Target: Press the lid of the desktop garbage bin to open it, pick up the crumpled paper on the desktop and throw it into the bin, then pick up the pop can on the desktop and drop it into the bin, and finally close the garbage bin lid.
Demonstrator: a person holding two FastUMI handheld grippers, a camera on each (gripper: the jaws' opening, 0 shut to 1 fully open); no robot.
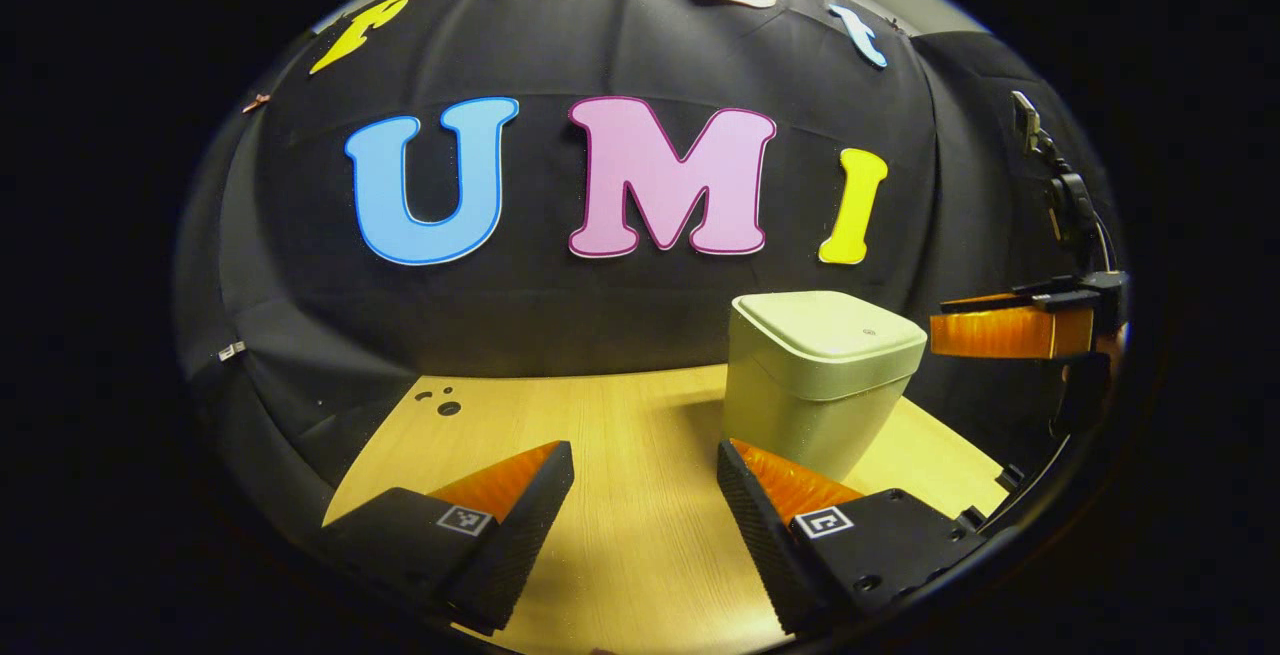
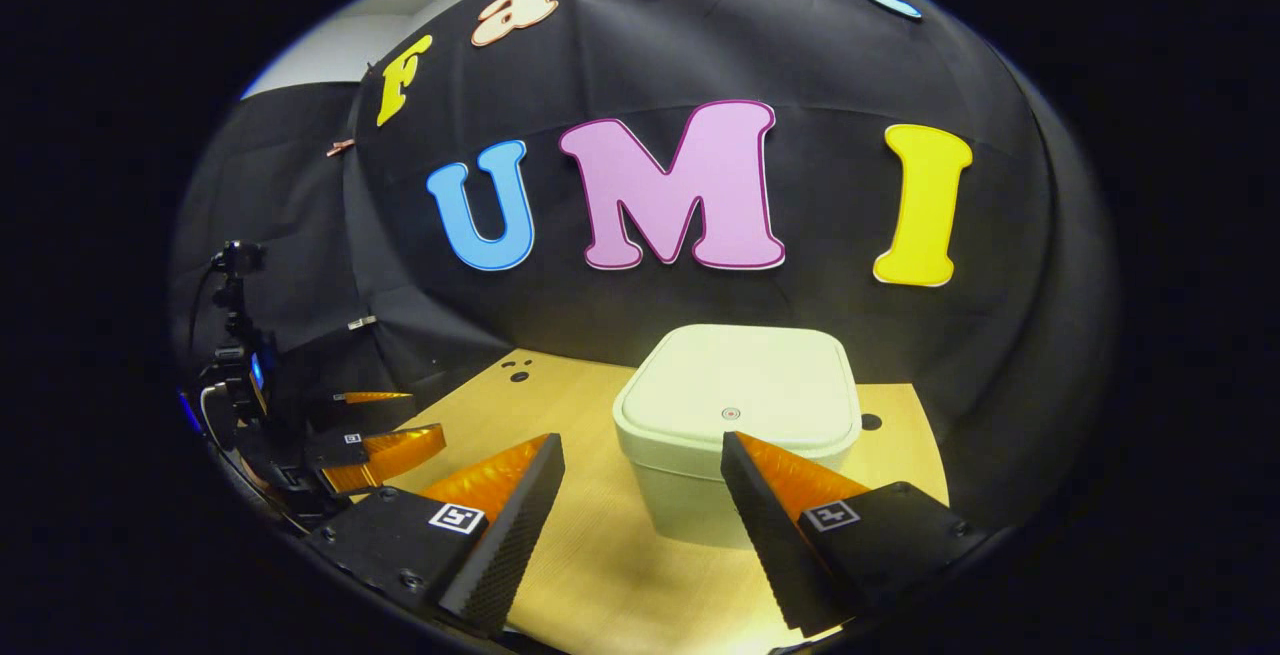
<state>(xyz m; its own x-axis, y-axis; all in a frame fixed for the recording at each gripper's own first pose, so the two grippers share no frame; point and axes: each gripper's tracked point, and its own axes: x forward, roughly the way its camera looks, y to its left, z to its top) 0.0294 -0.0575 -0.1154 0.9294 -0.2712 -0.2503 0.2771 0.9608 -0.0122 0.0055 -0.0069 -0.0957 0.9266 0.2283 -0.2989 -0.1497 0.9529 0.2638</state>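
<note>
bin [image 2: 735, 415] lid shut, near table [image 2: 590, 555] back edge, both grippers open.

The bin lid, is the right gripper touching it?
Apart. In the left gripper view the right gripper hangs beside the lid with dark wall visible between them.

I held the left hand-held gripper [image 1: 645, 480] low with its fingers spread wide and nothing between them; the right hand-held gripper [image 2: 642, 475] gaped equally wide, likewise gripping nothing.
</note>
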